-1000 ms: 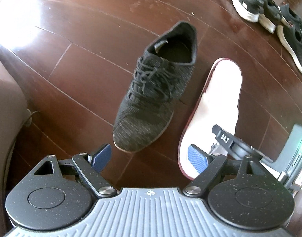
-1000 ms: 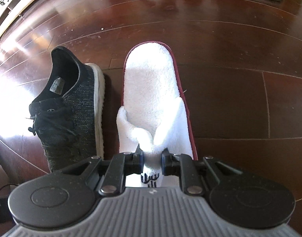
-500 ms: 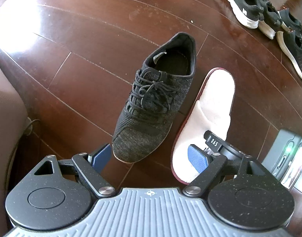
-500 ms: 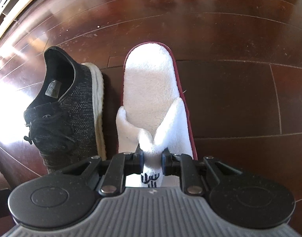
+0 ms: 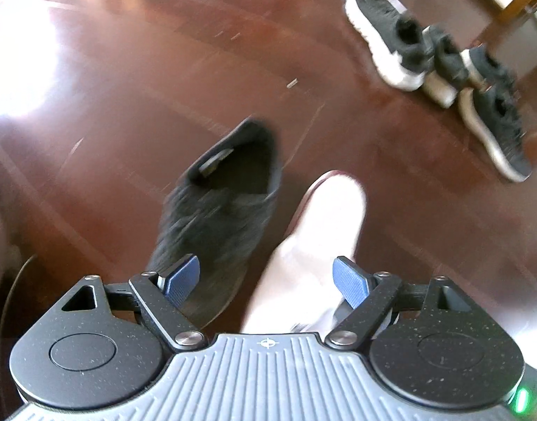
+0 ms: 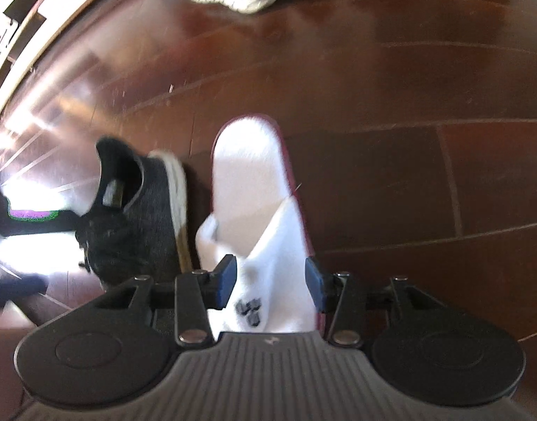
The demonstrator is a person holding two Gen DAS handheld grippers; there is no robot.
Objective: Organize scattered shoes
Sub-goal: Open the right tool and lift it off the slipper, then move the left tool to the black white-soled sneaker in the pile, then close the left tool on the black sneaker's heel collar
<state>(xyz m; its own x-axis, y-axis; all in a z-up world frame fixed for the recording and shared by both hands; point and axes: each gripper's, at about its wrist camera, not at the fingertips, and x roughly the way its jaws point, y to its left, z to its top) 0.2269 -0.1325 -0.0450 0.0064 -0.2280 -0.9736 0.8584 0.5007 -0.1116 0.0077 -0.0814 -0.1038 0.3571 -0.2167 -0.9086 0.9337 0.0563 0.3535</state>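
Slipper (image 6: 254, 189) sits between the right gripper (image 6: 271, 280) pads, spread apart and gripping nothing; left gripper (image 5: 266, 280) also gapes empty. Black sneaker (image 6: 142, 210) lies just beside it (a careless re-grip could nudge both across the floor (image 6: 408, 175))

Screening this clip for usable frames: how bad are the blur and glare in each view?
Left wrist: heavy motion blur smears the sneaker and slipper; sun glare washes out the floor at upper left. Right wrist: milder blur, slipper readable, blown-out glare at left with a purple-green sensor artifact.
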